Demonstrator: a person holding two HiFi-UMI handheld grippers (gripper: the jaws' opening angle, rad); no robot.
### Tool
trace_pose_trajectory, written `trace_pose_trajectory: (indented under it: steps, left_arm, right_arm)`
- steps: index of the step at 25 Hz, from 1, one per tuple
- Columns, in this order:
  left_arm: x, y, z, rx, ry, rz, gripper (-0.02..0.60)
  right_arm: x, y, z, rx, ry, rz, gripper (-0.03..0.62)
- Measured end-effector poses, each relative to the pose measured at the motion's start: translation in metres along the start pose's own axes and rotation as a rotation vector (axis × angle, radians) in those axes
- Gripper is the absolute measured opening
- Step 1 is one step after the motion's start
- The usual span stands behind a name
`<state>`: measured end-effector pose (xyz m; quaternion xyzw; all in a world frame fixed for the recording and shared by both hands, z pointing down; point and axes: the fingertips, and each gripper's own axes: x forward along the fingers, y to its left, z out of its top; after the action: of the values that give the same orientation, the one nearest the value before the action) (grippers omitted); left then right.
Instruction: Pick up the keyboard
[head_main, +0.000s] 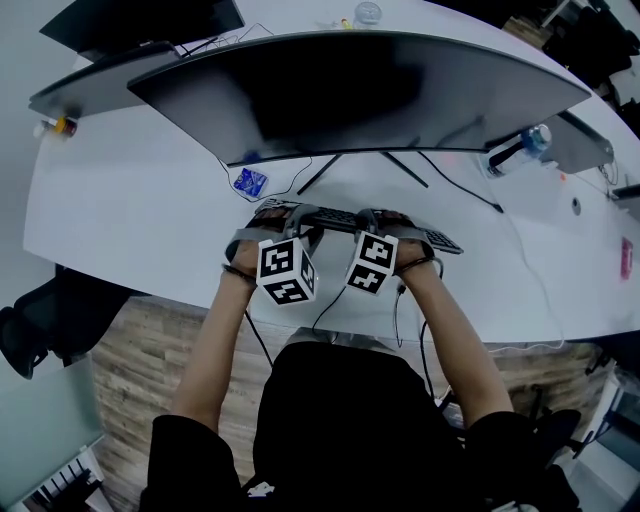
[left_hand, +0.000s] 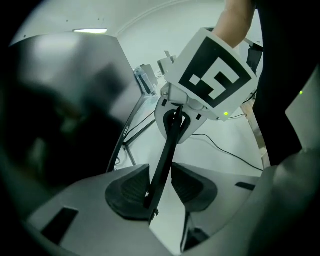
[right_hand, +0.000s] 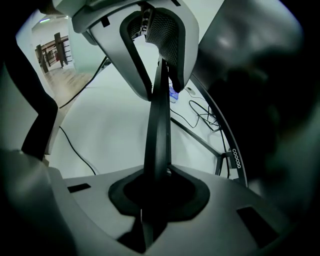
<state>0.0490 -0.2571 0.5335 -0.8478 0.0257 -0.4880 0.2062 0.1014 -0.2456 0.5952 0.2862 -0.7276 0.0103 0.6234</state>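
- Overhead, the slim black keyboard (head_main: 338, 217) is at the near edge of the white desk (head_main: 130, 200), beneath the curved dark monitor (head_main: 350, 90). Tipping it upward could knock the screen.
- Left gripper (left_hand: 161, 191): jaws spread, with the keyboard leaning on one pad only, so that end may slide out.
- Right gripper (right_hand: 157, 192): pinching the keyboard alone, so it could twist. The monitor rim reads roughly "coocaa".

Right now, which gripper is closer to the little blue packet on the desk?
Left. The left gripper is at the keyboard's left end, close beside the blue packet; the right gripper is further right along the keyboard, farther from it.
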Motion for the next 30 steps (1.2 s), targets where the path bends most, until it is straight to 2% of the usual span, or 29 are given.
trace_pose_trajectory:
  steps: [7,12,17,22,26,30]
  left_arm:
    - [-0.031,0.0,0.018,-0.062,-0.063,0.137,0.141]
    - [-0.075,0.018,0.031,-0.205,-0.162,0.315,0.141]
    - [-0.11,0.017,0.031,-0.355,-0.221,0.411,0.14]
    - [-0.131,0.001,0.033,-0.525,-0.276,0.471,0.124]
    - [-0.139,-0.013,0.041,-0.574,-0.287,0.51,0.105]
    - [-0.152,-0.025,0.056,-0.656,-0.347,0.543,0.07]
  right_arm:
    - [-0.021,-0.001,-0.004,-0.008,-0.033,-0.038,0.067]
    - [-0.042,-0.003,-0.016,0.011,-0.047,-0.065,0.067]
    - [-0.068,-0.006,-0.023,0.043,-0.095,-0.088,0.067]
    - [-0.095,-0.005,-0.032,0.109,-0.156,-0.112,0.067]
    - [-0.121,-0.001,-0.034,0.166,-0.234,-0.137,0.067]
    - [-0.152,0.003,-0.034,0.241,-0.338,-0.151,0.067]
